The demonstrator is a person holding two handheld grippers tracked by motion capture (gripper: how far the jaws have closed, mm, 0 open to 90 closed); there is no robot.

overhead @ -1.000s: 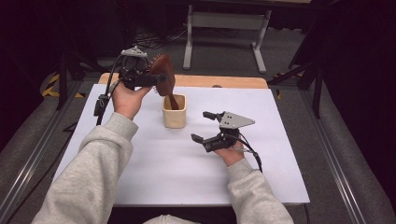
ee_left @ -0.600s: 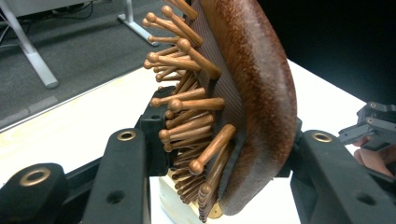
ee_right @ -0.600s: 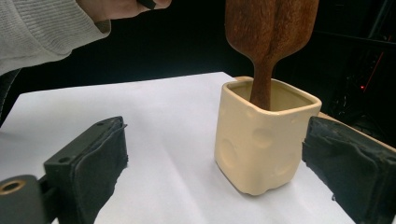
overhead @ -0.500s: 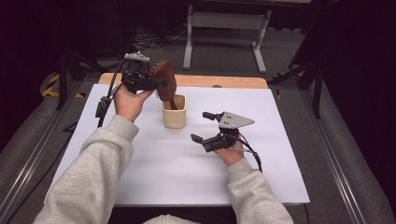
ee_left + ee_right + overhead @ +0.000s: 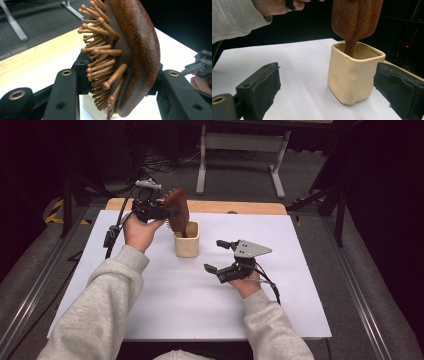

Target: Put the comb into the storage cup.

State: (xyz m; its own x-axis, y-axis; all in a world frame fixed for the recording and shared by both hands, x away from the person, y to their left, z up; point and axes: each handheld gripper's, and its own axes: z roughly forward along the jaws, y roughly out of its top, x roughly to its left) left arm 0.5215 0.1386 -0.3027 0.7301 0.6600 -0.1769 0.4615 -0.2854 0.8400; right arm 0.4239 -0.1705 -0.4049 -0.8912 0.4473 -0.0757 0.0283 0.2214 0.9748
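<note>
At the far centre of the white table [image 5: 165, 315], a cream square cup [image 5: 186, 245] stands upright with the handle of a brown wooden hairbrush [image 5: 178, 209] lowered into its mouth. The left gripper [image 5: 167, 211] is clamped across the brush head: in the left gripper view its 2 jaws press on either side, 1 against the bristle face, 1 against the smooth back, with the wooden bristles [image 5: 100, 50] splayed toward the camera. The brush leans slightly rather than hanging plumb. The right gripper [image 5: 218, 256] rests on the table just beside the cup, jaws spread wide and holding nothing; in the right gripper view they frame the cup without touching it. Judgement: the step in hand is seating the brush handle-first in the cup. To do it well, the handle should be lowered until it bears on the cup floor before the clamp is eased, and released gently, since the heavy head may tip the cup. Steadying the cup with the right gripper would reduce that risk.
</note>
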